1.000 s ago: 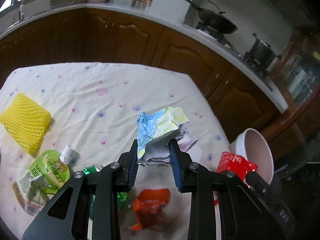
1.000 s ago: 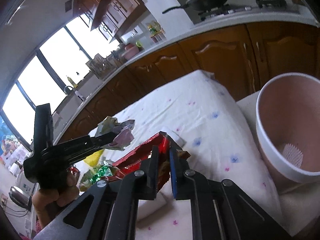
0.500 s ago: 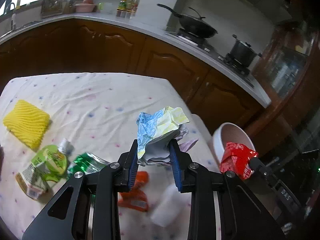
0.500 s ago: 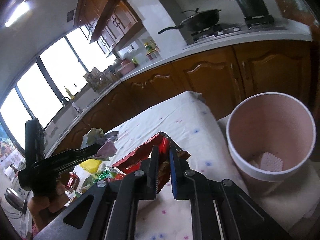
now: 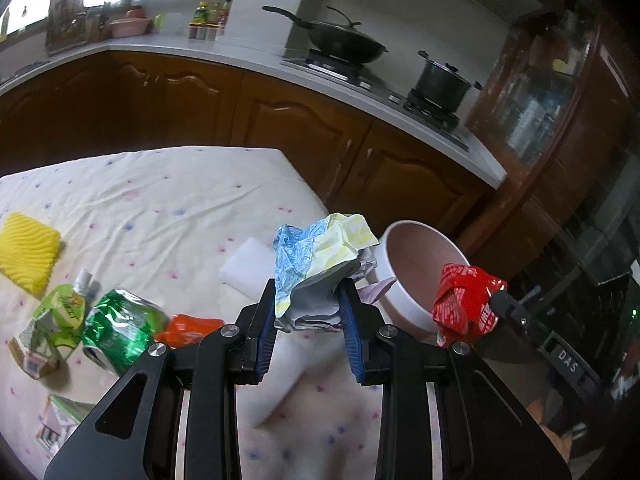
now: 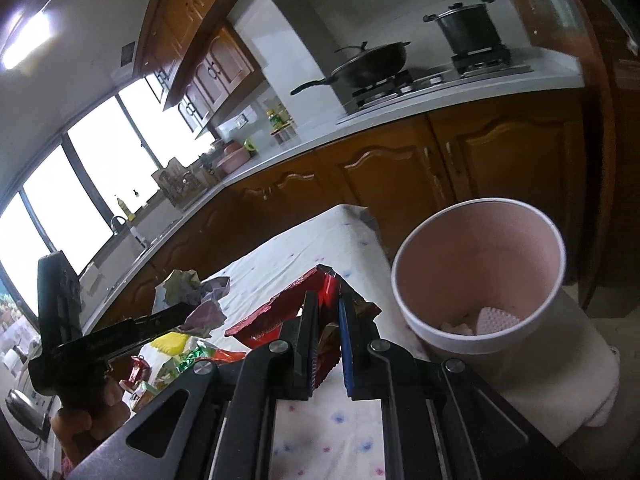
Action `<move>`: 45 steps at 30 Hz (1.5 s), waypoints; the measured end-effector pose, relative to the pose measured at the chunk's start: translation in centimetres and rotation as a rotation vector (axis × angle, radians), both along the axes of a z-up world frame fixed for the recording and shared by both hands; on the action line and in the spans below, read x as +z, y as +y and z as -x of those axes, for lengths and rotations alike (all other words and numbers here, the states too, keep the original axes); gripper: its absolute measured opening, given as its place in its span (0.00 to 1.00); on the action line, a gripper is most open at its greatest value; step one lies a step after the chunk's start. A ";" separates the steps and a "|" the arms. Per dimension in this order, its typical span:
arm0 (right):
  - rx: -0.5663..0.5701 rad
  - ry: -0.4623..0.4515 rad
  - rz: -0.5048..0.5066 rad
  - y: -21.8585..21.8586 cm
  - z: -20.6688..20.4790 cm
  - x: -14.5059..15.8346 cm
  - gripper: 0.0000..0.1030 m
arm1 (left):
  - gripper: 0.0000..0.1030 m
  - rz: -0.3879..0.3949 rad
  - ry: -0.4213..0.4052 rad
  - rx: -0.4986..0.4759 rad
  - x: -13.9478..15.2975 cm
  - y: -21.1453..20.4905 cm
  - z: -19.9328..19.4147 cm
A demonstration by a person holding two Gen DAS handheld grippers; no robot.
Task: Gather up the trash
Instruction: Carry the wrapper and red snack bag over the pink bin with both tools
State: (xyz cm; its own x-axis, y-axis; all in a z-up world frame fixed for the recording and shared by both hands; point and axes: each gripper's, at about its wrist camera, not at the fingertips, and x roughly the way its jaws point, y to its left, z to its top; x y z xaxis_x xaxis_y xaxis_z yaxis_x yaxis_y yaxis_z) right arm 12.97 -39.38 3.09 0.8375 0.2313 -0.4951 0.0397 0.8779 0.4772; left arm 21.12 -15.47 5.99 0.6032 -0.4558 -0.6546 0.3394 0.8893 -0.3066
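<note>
My left gripper (image 5: pixel 308 300) is shut on a crumpled blue, yellow and white paper wad (image 5: pixel 320 256), held above the table just left of the white bin (image 5: pixel 416 276). My right gripper (image 6: pixel 329 308) is shut on a red wrapper (image 6: pixel 280 312), held left of the bin (image 6: pixel 480 280), whose pink inside holds a few pale scraps. The red wrapper (image 5: pixel 464 300) and right gripper also show at the right of the left wrist view. The left gripper with its paper wad (image 6: pixel 196 296) shows at the left of the right wrist view.
On the spotted tablecloth (image 5: pixel 160 208) lie a yellow foam net (image 5: pixel 28 256), a green pouch (image 5: pixel 60 316), a green foil wrapper (image 5: pixel 120 328), an orange wrapper (image 5: pixel 188 326) and a white pad (image 5: pixel 252 268). Brown cabinets (image 5: pixel 280 128) and a stove stand behind.
Both grippers have moved right toward the bin with their trash still held. The bin now sits closer and larger in both views.
</note>
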 end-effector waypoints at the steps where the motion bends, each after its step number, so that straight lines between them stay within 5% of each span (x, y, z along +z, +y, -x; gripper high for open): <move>1: -0.006 -0.002 0.000 -0.4 0.3 0.0 0.09 | 0.27 -0.003 -0.003 -0.008 0.1 -0.3 0.1; 22: -0.098 -0.012 0.001 -5.3 2.5 0.0 0.09 | 0.27 -0.024 0.007 -0.126 0.0 -6.2 0.8; 45: -0.202 0.029 0.059 -10.9 -0.4 -1.7 0.09 | 0.27 -0.095 0.048 -0.272 -2.4 -16.6 -3.1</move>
State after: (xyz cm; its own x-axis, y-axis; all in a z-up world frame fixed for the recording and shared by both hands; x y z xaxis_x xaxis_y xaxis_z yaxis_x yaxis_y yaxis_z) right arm 13.34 -50.29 1.42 0.8489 0.0299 -0.5278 0.2311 0.8769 0.4214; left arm 24.24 -32.07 3.64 0.4341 -0.5321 -0.7270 0.5564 0.7930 -0.2482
